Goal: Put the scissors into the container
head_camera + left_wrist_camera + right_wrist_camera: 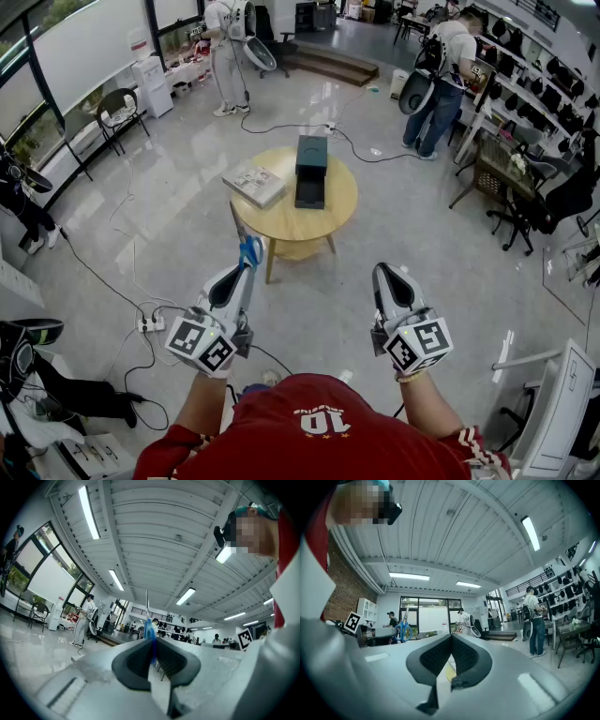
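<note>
Left claw (pixel 243 279) is pinching the blue-handled scissors (pixel 249 251), blades pointing up, on the person's side of the round worktop (pixel 281 223). Right claw (pixel 384 274), pressed together and empty, is hovering on that same side. Black container (pixel 310 169) is standing on the worktop beside a book (pixel 254 186).

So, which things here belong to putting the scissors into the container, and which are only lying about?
For the job: blue-handled scissors, clamped in the left gripper; dark container on the round table.

Just lying about: book beside the container; power strip on the floor; chair by the window.
</note>
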